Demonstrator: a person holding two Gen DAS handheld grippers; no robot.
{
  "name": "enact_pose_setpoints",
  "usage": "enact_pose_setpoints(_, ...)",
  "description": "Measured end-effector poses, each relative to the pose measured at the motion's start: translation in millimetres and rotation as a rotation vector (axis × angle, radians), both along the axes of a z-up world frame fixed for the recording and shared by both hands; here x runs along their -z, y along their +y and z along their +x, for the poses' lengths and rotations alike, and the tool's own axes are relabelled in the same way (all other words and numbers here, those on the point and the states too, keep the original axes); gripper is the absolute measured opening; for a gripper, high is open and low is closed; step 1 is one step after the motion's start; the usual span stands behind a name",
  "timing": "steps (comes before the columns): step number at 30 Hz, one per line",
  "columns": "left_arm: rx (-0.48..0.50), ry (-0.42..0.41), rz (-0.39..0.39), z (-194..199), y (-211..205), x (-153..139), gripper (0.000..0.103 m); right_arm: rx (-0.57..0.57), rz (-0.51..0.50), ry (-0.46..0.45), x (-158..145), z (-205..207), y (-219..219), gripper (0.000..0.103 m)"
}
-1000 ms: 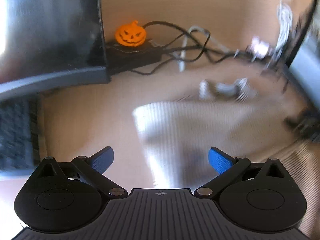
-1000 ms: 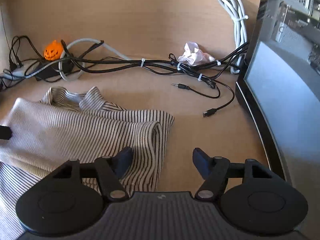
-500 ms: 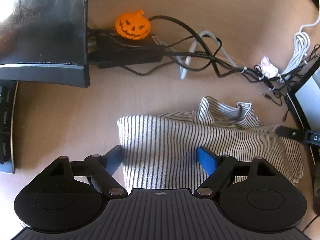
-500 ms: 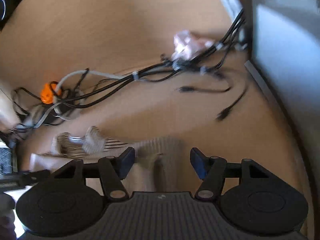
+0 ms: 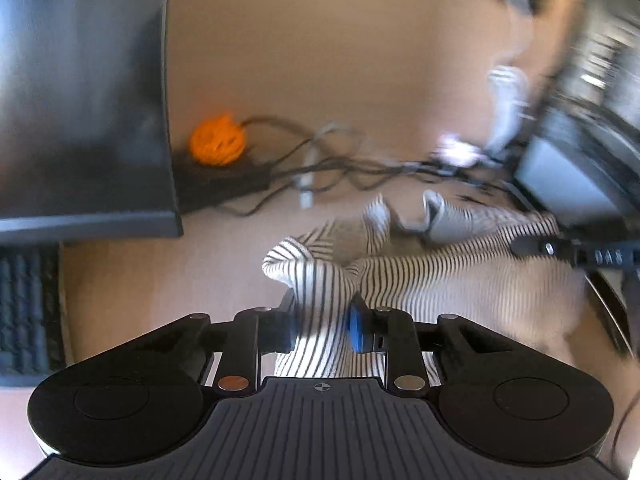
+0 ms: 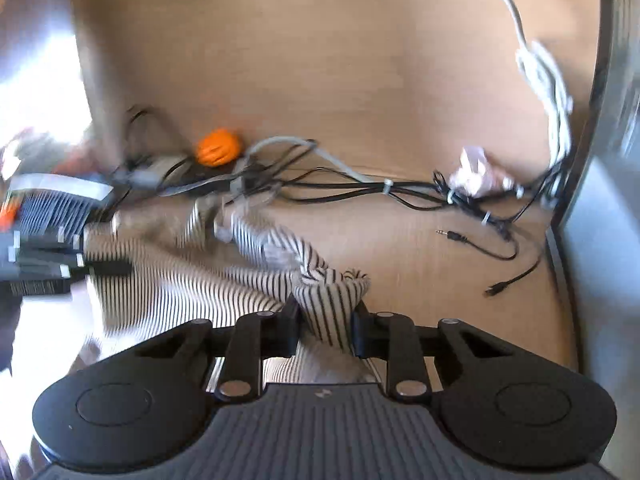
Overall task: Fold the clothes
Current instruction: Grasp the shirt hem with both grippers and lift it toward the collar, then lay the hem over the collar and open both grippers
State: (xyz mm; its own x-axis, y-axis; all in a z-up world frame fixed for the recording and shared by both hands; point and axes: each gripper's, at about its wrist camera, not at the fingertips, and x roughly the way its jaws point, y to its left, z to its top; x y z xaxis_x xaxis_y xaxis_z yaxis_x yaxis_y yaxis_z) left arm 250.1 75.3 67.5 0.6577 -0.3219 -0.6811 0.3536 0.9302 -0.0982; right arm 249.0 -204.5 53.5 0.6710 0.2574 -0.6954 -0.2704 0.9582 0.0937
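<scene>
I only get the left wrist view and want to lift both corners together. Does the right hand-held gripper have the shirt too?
Observer: Yes. In the right wrist view the right hand-held gripper has its jaws closing on a bunched corner of the striped shirt, and the fabric is pinched between them.
Operator: Is anything loose near that corner?
Observer: An unplugged audio jack cable lies on the desk to the right of that corner. It is clear of the shirt.
</scene>
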Motion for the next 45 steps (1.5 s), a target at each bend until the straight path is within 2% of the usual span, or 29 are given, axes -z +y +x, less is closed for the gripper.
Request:
enact_pose_setpoints(3,0.105,-0.011,0.043,-46,4,-8,0.027,-0.083,-0.116,-0.003,-4,-49,17,0.023)
enact_pose_setpoints(6,0.181,0.021,0.111,-85,4,1,0.028,-0.137,-0.218,0.031,11,-92,33,0.023)
enact_pose_setpoints(10,0.196,0.117,0.159,-102,3,31,0.028,-0.163,-0.327,0.078,48,-124,50,0.023)
enact_pose_setpoints(12,0.189,0.139,0.179,-100,0,46,0.028,-0.168,-0.379,0.027,61,-131,58,0.023)
enact_pose_setpoints(18,0.155,0.066,0.209,-66,-20,60,0.028,-0.158,-0.506,-0.088,72,-106,69,0.023)
enact_pose_setpoints(22,0.097,0.033,0.211,-23,-37,67,0.030,-0.141,-0.611,-0.156,79,-49,68,0.023)
enact_pose_setpoints(25,0.056,0.048,0.187,5,-41,69,0.034,-0.096,-0.586,-0.132,69,-21,62,0.027)
enact_pose_setpoints(27,0.054,0.064,0.172,3,-34,65,0.036,-0.070,-0.541,-0.117,58,-15,55,0.031)
enact_pose_setpoints(28,0.058,0.071,0.161,-2,-29,62,0.039,-0.066,-0.514,-0.107,55,-20,51,0.037)
enact_pose_setpoints(29,0.061,0.078,0.149,-7,-24,60,0.048,-0.062,-0.488,-0.096,51,-26,46,0.044)
enact_pose_setpoints(30,0.067,0.088,0.144,-14,-20,59,0.052,-0.058,-0.477,-0.084,55,-31,46,0.047)
enact_pose_setpoints(32,0.079,0.105,0.157,-29,-14,61,0.052,-0.054,-0.489,-0.054,66,-44,44,0.048)
enact_pose_setpoints(34,0.092,0.106,0.203,-43,-13,64,0.053,-0.039,-0.512,-0.092,71,-64,46,0.049)
enact_pose_setpoints(39,0.074,0.117,0.226,-62,-3,54,0.056,-0.008,-0.509,-0.034,68,-84,36,0.054)
enact_pose_setpoints(41,0.078,0.117,0.200,-65,6,45,0.060,0.006,-0.500,-0.015,63,-89,30,0.058)
enact_pose_setpoints(45,0.073,0.119,0.092,-67,28,17,0.071,0.066,-0.389,-0.030,39,-98,18,0.063)
